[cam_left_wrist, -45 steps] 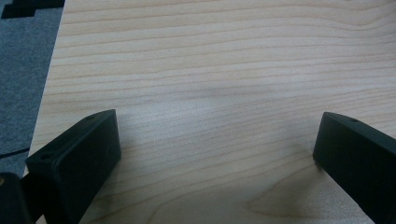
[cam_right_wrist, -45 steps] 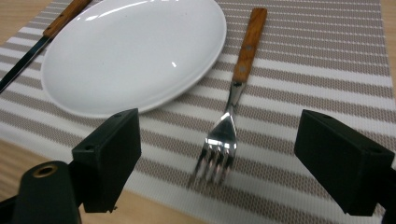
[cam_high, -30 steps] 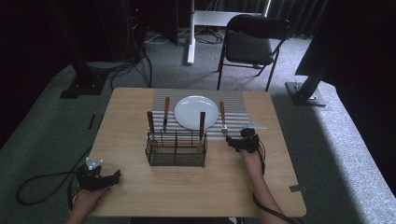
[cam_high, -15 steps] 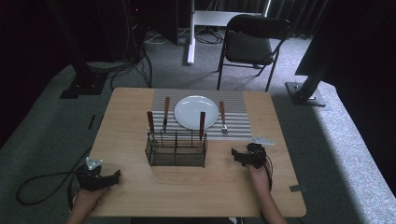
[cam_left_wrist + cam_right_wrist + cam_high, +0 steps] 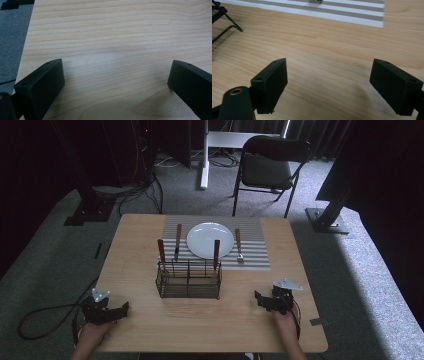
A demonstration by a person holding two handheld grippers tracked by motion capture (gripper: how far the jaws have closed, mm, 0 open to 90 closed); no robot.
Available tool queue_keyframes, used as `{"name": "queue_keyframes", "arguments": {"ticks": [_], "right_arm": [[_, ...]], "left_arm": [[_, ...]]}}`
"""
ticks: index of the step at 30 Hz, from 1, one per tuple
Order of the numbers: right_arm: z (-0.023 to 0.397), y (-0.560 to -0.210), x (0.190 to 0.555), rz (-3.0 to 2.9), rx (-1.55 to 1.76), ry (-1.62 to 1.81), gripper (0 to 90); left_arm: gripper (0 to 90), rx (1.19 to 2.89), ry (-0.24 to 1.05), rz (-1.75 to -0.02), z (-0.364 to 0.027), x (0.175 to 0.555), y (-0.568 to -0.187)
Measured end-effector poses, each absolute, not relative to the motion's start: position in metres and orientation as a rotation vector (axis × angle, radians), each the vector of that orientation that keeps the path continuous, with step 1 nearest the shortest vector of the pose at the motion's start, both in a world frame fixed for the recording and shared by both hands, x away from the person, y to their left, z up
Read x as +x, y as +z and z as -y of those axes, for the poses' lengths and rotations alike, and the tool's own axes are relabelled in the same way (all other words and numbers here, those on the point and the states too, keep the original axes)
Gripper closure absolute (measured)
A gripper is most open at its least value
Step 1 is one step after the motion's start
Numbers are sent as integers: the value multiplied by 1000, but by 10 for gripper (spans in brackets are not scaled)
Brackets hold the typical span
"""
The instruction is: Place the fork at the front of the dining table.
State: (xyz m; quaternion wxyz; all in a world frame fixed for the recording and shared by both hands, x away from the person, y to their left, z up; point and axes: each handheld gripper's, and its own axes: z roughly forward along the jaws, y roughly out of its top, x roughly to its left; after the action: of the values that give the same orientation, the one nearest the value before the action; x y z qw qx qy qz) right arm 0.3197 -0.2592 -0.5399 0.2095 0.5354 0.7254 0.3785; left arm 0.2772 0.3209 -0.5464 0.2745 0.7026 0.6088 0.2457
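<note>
Both tongs, left (image 5: 121, 310) and right (image 5: 259, 299), gape wide and empty near bench (image 5: 230, 320) edge; fork (image 5: 238, 246) laid by plate (image 5: 210, 240), two utensils left in basket (image 5: 188, 279).

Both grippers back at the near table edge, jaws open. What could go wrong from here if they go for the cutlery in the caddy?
1. The wire caddy looks light; pulling a wooden-handled utensil at an angle could tip or drag it.
2. The white plate sits just behind the caddy, so a reach past it might knock the plate.
3. The right gripper passes near the utensil lying on the striped placemat and could nudge it.
</note>
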Motion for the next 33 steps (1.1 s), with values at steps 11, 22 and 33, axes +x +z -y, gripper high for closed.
{"name": "queue_keyframes", "arguments": {"ticks": [11, 22, 33], "right_arm": [[286, -543, 298, -1937, 1525, 972, 140], [296, -548, 282, -1953, 1516, 931, 140], [302, -549, 275, -1983, 1517, 867, 140]], "left_arm": [[6, 1889, 661, -1637, -321, 277, -546], [6, 1888, 660, -1638, -321, 277, -546], [6, 1888, 660, -1638, -321, 277, -546]]}}
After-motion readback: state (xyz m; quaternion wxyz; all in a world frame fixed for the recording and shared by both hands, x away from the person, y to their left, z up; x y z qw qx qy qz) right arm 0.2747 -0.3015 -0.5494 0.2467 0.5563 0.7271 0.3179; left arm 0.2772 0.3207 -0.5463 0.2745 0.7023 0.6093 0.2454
